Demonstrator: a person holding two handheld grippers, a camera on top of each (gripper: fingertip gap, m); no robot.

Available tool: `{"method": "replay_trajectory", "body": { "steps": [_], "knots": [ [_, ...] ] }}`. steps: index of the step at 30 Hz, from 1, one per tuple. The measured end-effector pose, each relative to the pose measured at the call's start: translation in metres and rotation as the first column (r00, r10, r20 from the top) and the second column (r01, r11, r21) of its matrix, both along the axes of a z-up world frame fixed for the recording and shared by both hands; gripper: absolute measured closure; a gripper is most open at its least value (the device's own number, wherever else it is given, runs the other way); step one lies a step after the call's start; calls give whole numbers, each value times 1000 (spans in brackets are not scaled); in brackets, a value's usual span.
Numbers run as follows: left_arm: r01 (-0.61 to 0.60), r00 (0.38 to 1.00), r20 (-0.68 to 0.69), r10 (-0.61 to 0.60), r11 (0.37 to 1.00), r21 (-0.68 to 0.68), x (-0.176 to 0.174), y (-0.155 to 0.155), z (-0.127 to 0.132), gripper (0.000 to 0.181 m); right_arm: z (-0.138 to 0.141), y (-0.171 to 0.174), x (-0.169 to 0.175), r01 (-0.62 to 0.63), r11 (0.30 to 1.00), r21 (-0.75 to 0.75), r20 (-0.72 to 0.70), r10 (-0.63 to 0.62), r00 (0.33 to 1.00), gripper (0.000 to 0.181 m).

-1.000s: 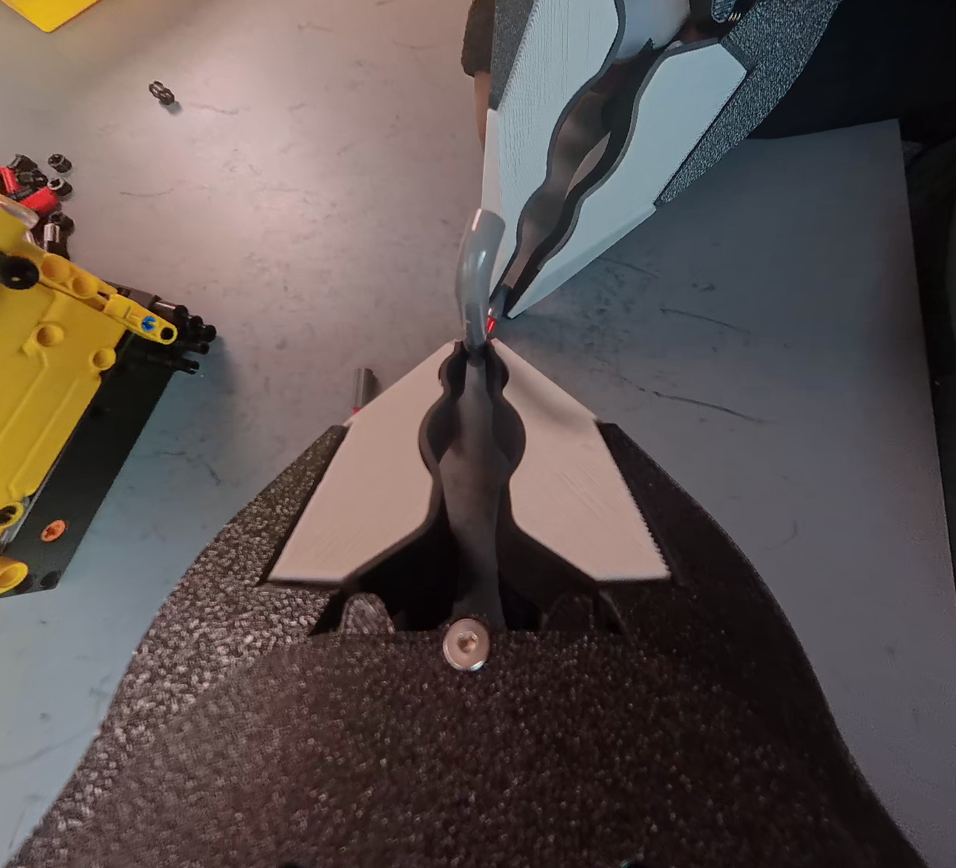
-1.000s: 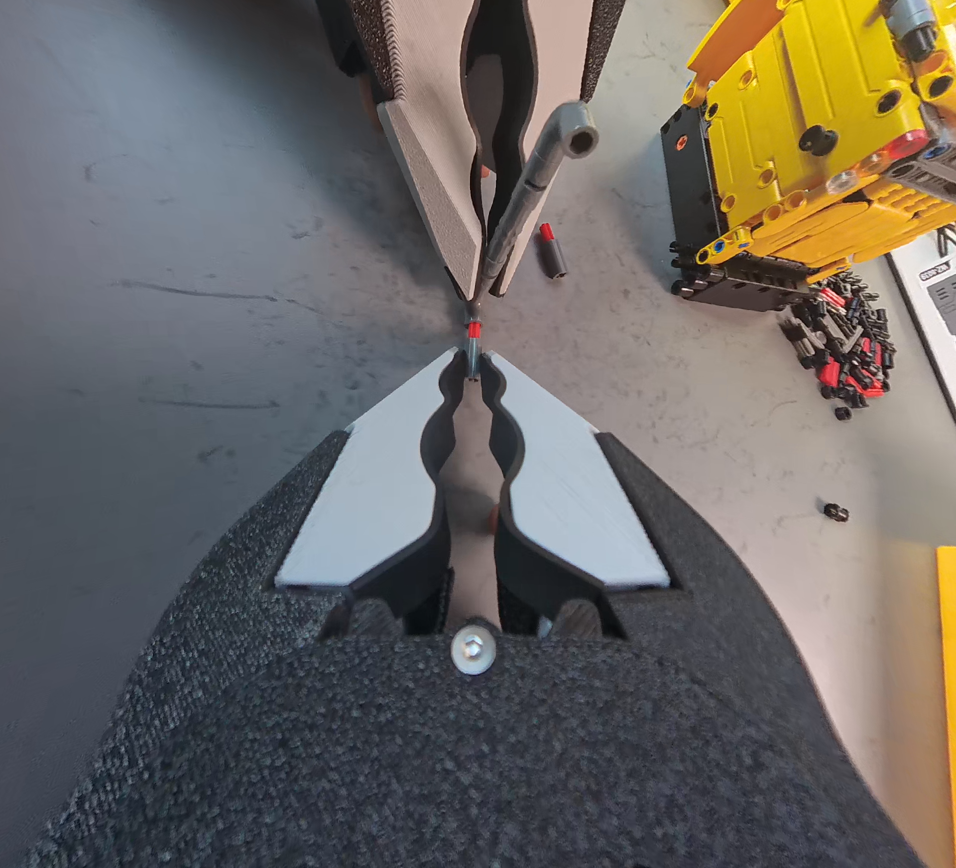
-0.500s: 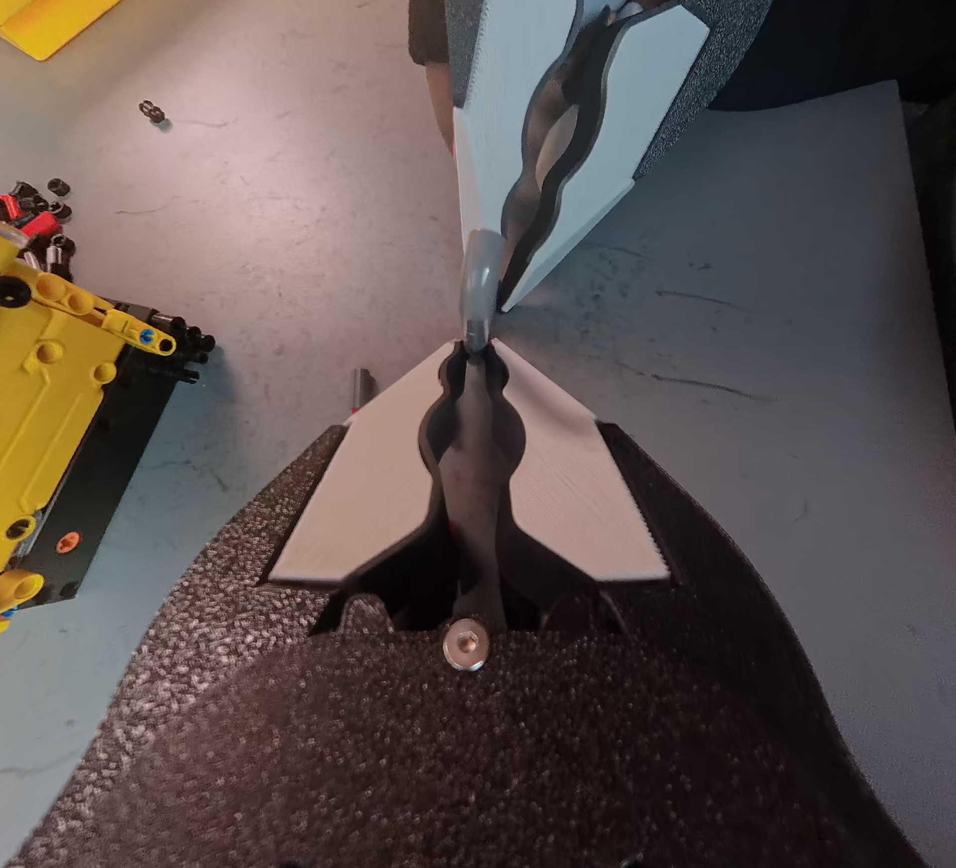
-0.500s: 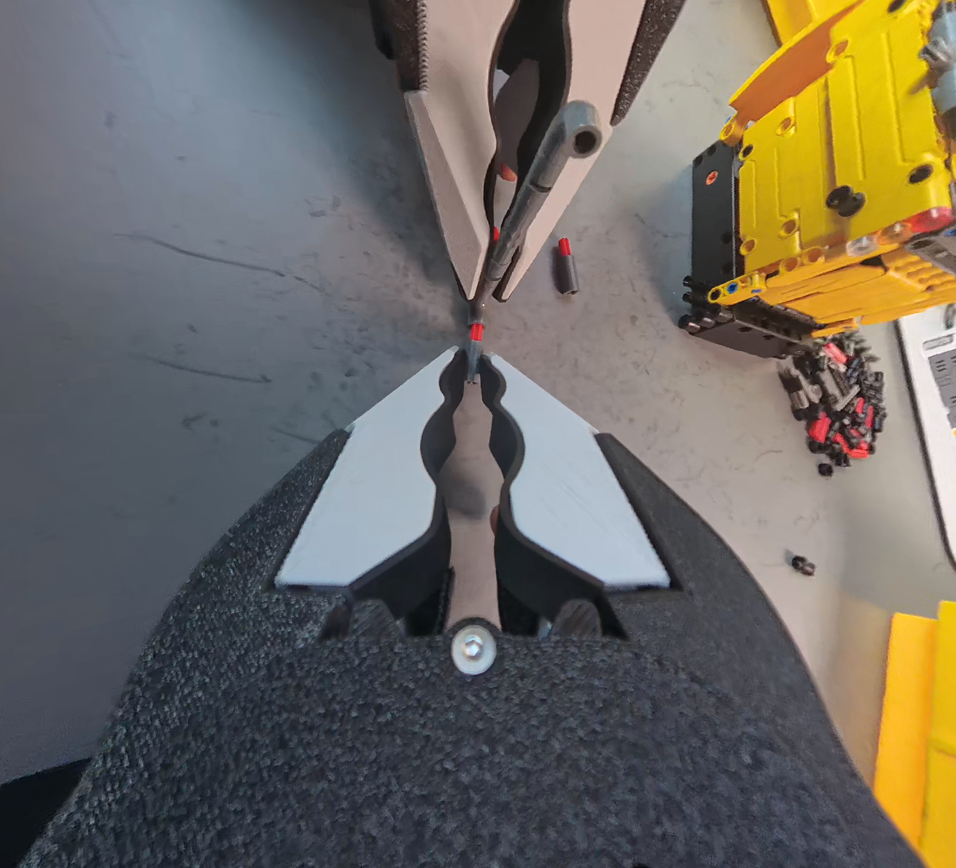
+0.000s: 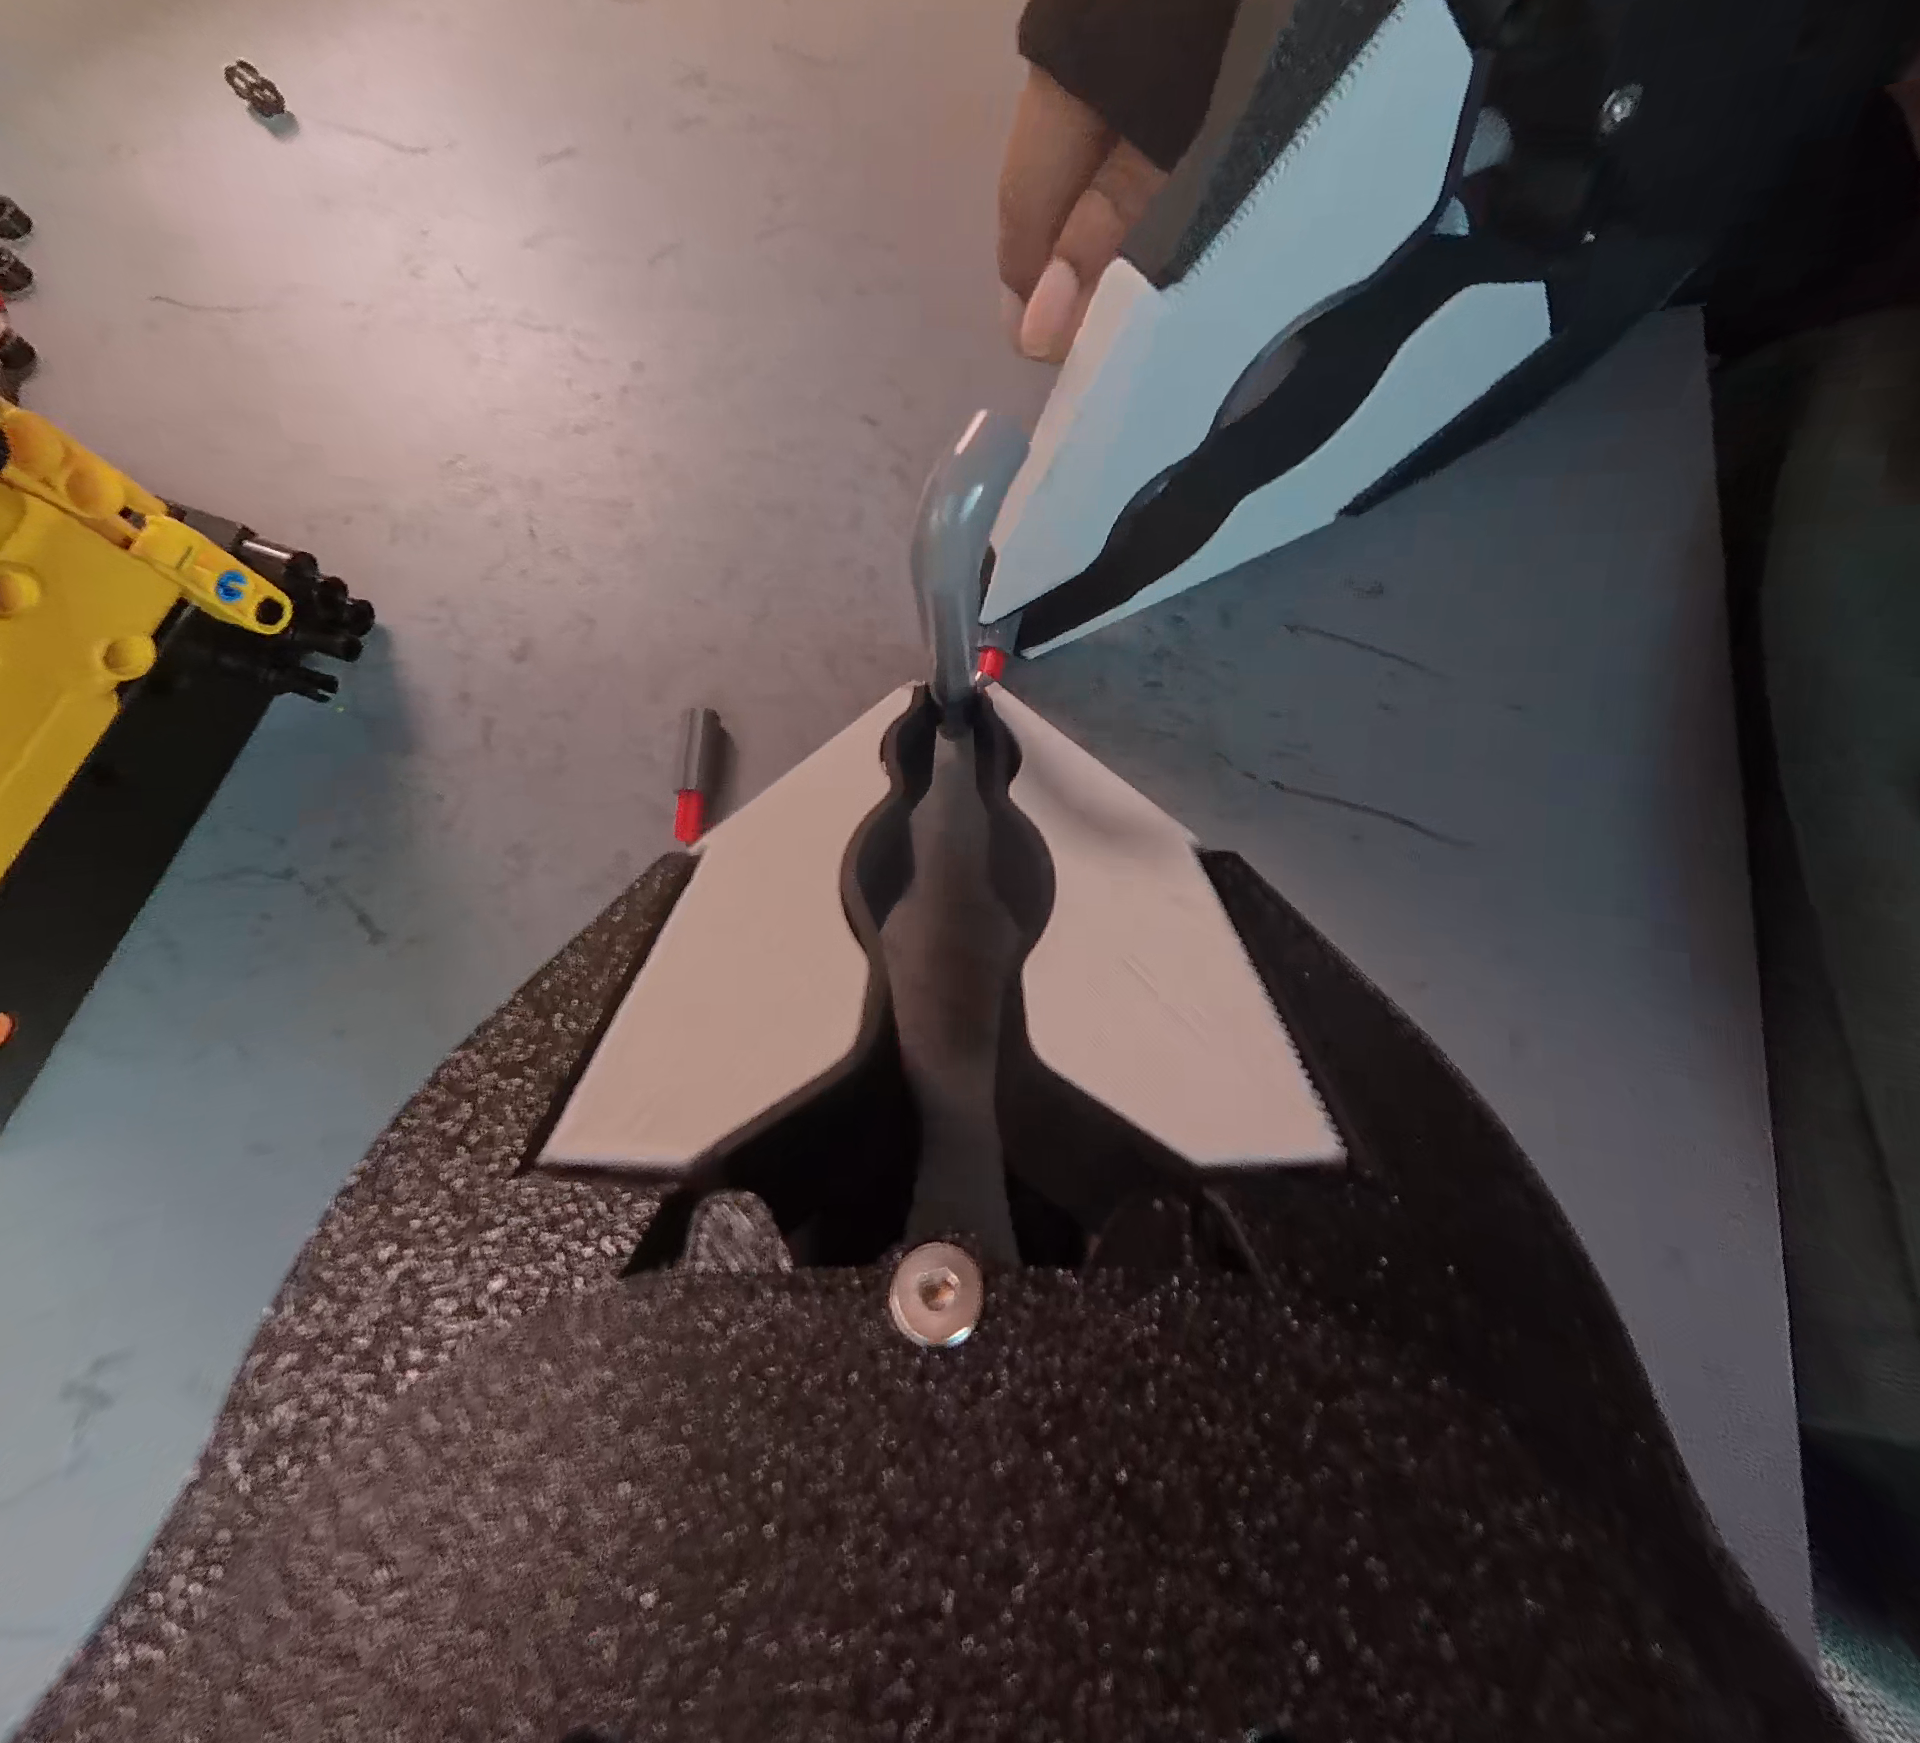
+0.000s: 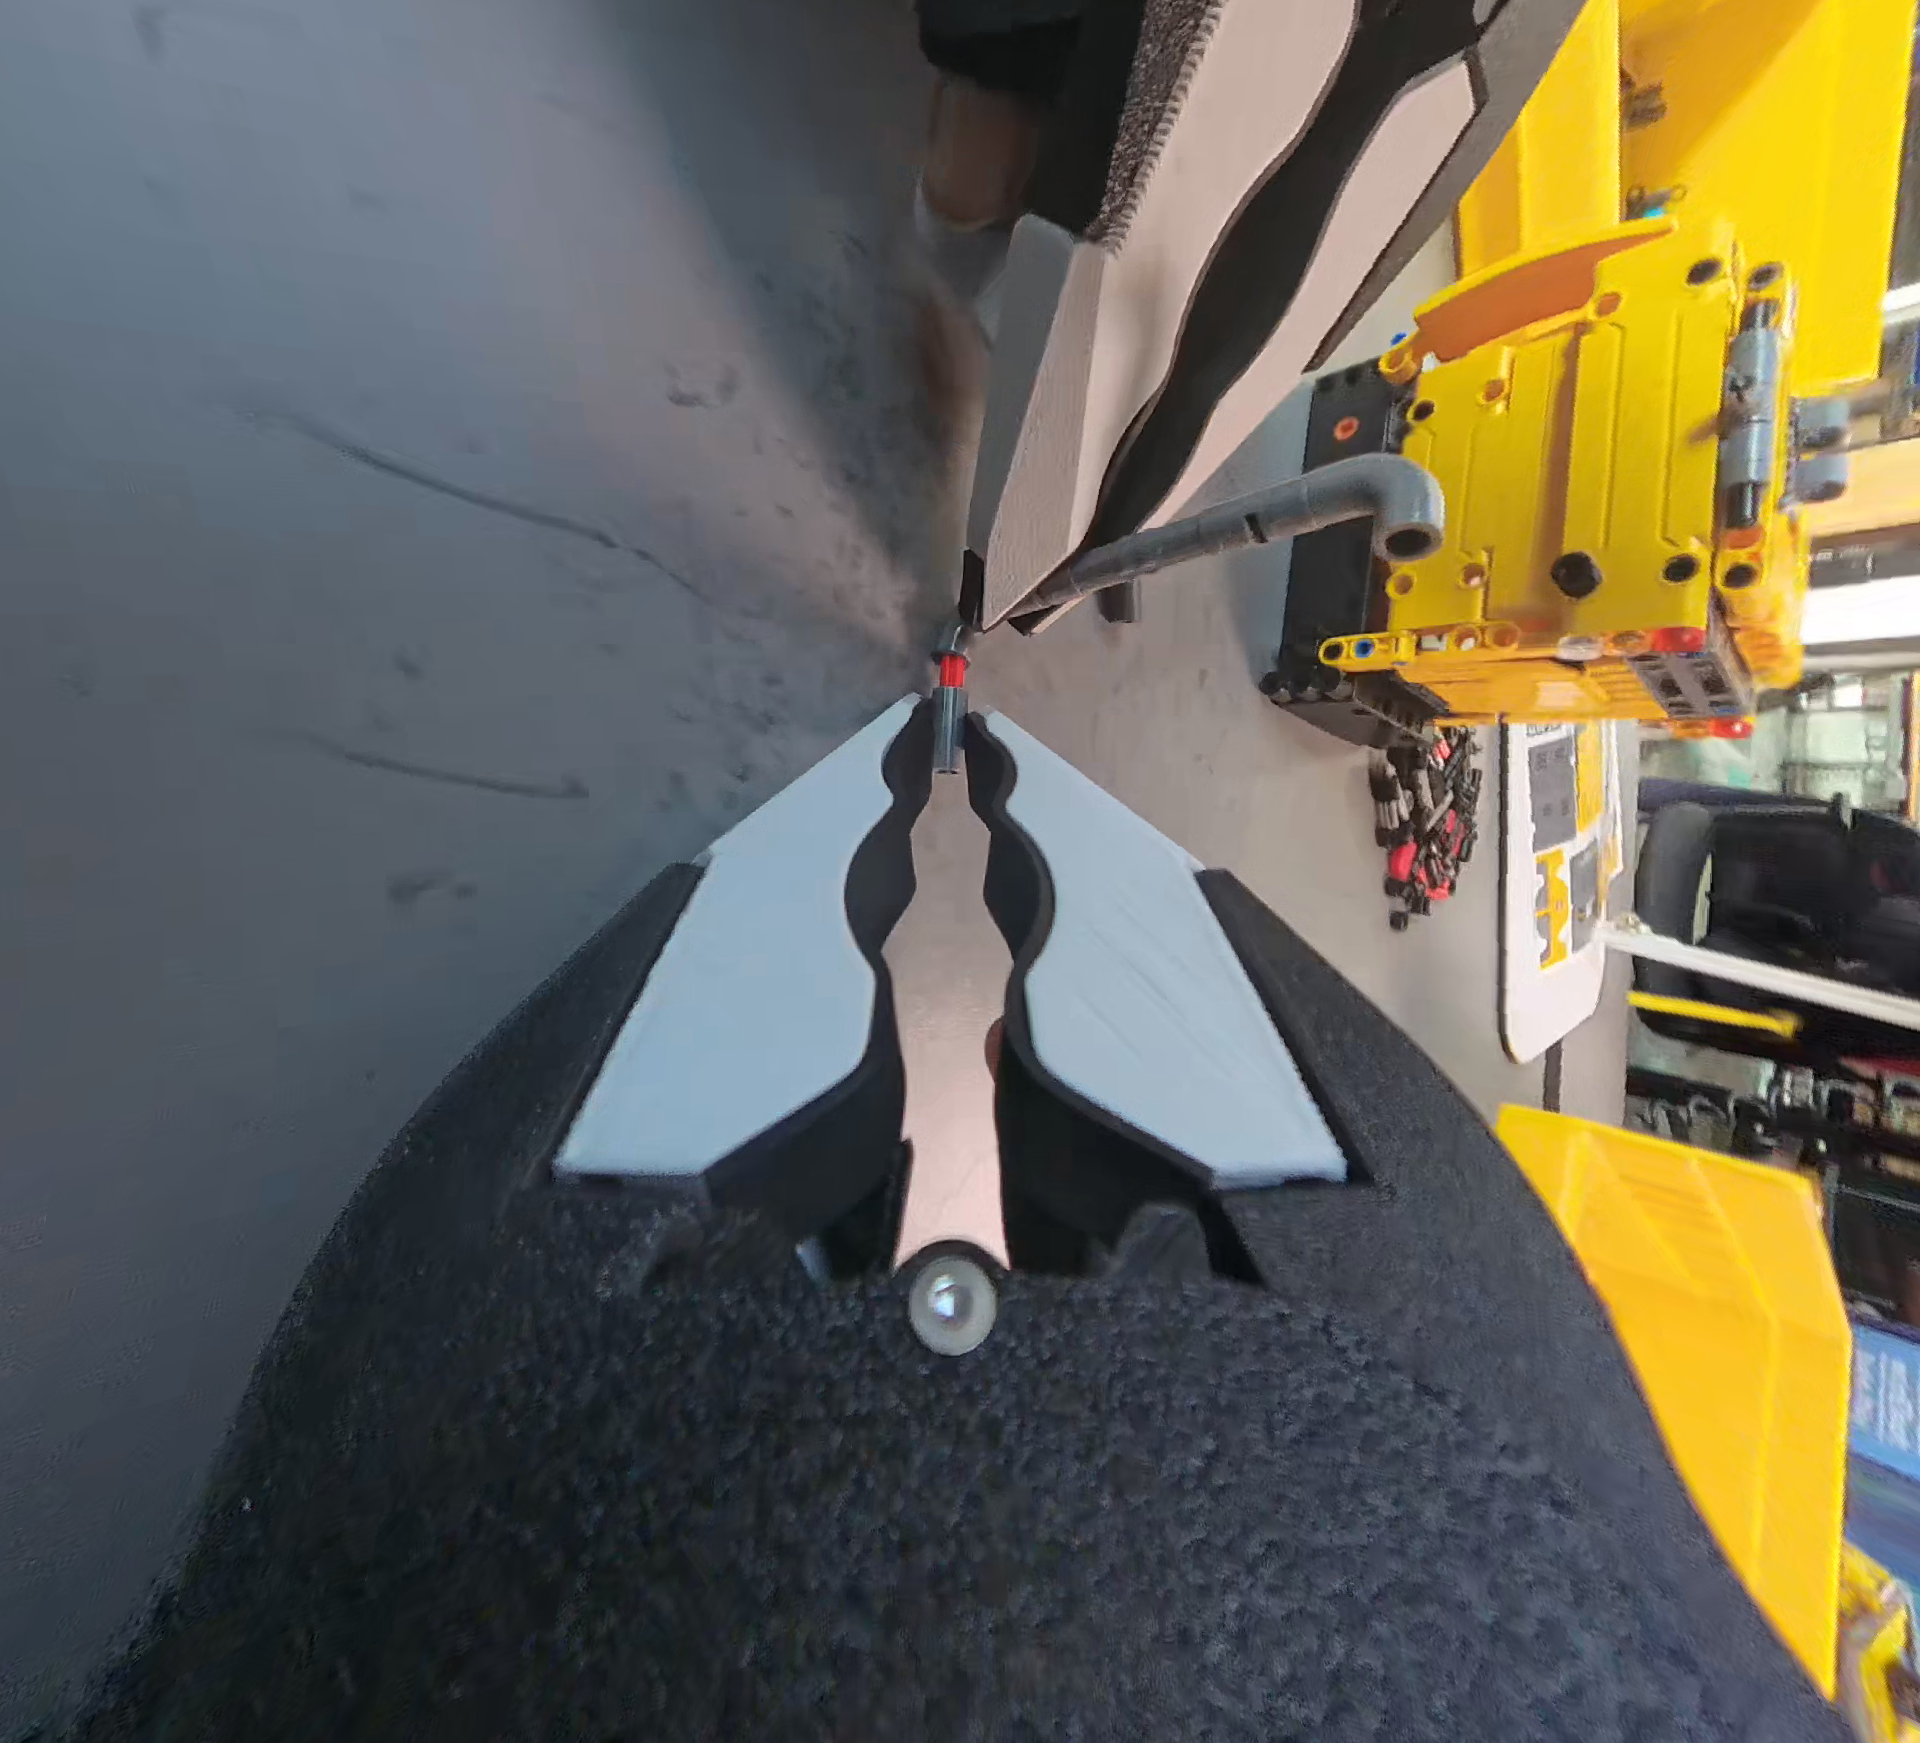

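While both claws grip, two pins [image 5: 697,774] show.

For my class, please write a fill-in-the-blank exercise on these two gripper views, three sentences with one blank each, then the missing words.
1. The left gripper is shut on a bent ____ rod.
2. The right gripper pinches a small grey pin with a ____ band.
3. A spare pin lies on the ____ near the yellow brick model.

Missing words: grey; red; table
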State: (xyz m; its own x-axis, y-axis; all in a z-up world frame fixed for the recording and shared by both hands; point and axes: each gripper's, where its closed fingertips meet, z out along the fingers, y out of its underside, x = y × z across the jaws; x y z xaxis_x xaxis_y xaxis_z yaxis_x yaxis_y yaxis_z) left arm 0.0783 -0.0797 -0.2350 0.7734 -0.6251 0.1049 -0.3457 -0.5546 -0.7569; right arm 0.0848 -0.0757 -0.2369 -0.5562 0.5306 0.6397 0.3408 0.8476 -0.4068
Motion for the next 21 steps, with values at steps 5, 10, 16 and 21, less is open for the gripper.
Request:
{"method": "replay_trajectory", "body": {
  "steps": [5,10,16,21],
  "knots": [
    [-36,999,-12,36,999,2,1,0,0,175,0,0,0,140,984,-110,50,-135,990,177],
    [-40,999,-21,40,999,23,2,0,1,175,-1,0,-1,157,947,-280,72,-142,987,177],
    [-44,997,-57,47,997,55,2,-1,1,175,-1,-1,-1,235,893,-384,111,-208,972,177],
    [-26,999,-39,27,999,41,1,-1,1,175,-2,1,0,199,896,-397,102,-173,980,174]
  ]
}}
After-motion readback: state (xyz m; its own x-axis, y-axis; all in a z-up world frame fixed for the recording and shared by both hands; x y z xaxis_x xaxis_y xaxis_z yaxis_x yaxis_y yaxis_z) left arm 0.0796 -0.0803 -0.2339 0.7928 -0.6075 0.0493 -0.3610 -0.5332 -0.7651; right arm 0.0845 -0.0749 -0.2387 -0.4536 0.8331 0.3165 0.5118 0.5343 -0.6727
